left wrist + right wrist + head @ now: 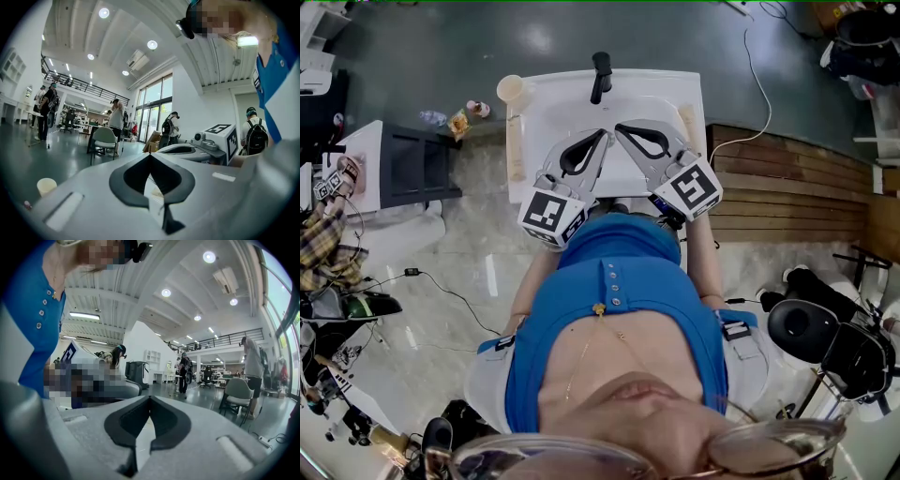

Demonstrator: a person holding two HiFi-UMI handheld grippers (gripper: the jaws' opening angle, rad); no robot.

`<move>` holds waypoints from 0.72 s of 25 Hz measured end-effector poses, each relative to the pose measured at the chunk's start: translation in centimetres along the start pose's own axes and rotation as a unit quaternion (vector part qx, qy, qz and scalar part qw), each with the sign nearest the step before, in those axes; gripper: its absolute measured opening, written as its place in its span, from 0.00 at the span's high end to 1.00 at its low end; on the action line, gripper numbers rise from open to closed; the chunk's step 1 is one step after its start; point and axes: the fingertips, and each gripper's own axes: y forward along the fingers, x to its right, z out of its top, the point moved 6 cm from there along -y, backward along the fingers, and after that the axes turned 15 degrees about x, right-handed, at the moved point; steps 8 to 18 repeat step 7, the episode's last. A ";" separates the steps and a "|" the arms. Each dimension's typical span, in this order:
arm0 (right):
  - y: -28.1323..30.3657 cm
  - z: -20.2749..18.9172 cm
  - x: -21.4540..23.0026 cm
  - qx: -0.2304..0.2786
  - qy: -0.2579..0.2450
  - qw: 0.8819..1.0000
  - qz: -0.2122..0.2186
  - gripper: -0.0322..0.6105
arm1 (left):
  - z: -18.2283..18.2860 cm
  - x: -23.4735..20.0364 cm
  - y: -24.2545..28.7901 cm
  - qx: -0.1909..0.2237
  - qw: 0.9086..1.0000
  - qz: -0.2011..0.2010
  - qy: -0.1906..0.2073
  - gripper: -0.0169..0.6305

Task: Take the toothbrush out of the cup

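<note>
Left gripper and right gripper level over the sink — jaws fully closed, nothing between them. Cup on far-left sink corner; toothbrush too small to make out. Risk: approach with closed jaws — tips nudge the cup off the rim.

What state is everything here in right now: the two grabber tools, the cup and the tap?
left gripper: shut, nothing between its jaws, held over the sink.
right gripper: shut, empty, its tip close beside the left one's.
cup: upright at the sink's back left corner, nothing seen standing in it.
tap: no water seen running.
</note>
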 end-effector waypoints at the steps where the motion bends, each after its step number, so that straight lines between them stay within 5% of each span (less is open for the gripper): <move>1: 0.0 0.0 0.0 0.000 0.000 1.000 0.000 0.95 | -0.1 0.0 0.0 0.000 1.000 0.000 -0.001 0.97; 18: 0.2 0.2 0.3 -0.003 0.001 1.000 -0.001 0.95 | 0.1 -0.1 0.2 -0.002 1.000 -0.003 -0.004 0.97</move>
